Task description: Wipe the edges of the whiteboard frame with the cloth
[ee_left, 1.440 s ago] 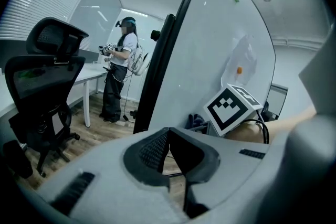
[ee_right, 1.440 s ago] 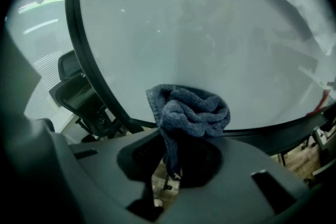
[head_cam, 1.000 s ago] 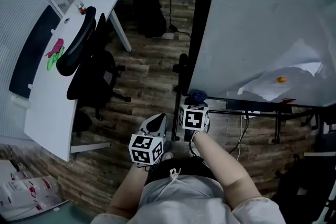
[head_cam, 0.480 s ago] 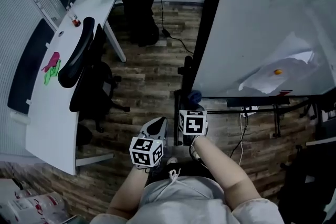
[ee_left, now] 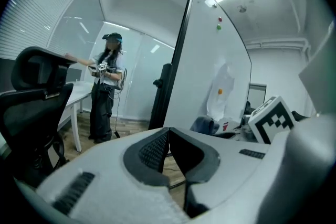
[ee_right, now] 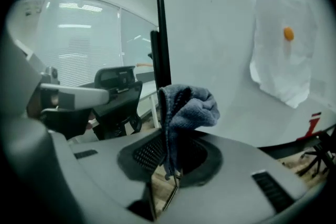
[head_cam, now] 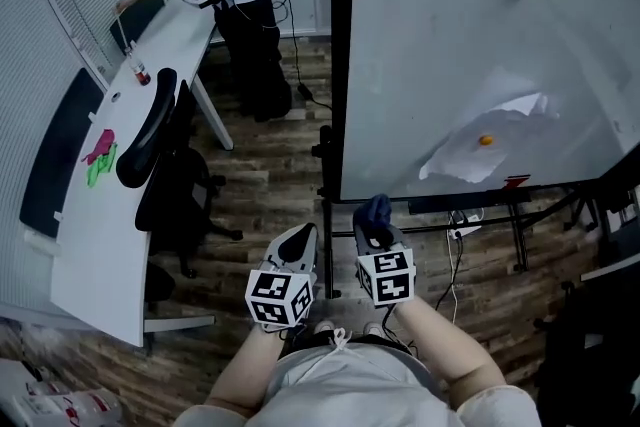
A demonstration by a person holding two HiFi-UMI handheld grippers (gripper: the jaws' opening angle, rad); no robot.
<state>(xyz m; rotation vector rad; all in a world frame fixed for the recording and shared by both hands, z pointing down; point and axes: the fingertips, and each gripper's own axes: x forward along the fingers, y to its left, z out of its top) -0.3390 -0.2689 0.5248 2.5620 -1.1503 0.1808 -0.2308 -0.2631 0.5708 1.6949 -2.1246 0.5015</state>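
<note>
The whiteboard (head_cam: 440, 55) stands at the right, with a black frame edge (head_cam: 340, 65) down its left side. My right gripper (head_cam: 372, 220) is shut on a blue-grey cloth (head_cam: 375, 208), just below the board's lower left corner. In the right gripper view the cloth (ee_right: 186, 107) sticks up bunched from the jaws of the right gripper (ee_right: 168, 152), close to the black frame edge (ee_right: 160, 23). The left gripper (head_cam: 300, 242) hangs beside it to the left, away from the board. Seen in its own view, the left gripper (ee_left: 168, 132) is shut with nothing in it.
A paper sheet (head_cam: 490, 140) with an orange magnet hangs on the board; green and red magnets sit higher up. A black office chair (head_cam: 165, 165) and a long white desk (head_cam: 120, 195) fill the left. A person (head_cam: 240, 5) stands at the desk's far end. Cables lie under the board's stand (head_cam: 520, 235).
My head view has swung up, so more of the board and its left frame edge shows. The right gripper with the cloth stays near the lower left corner. The left gripper has hardly moved.
</note>
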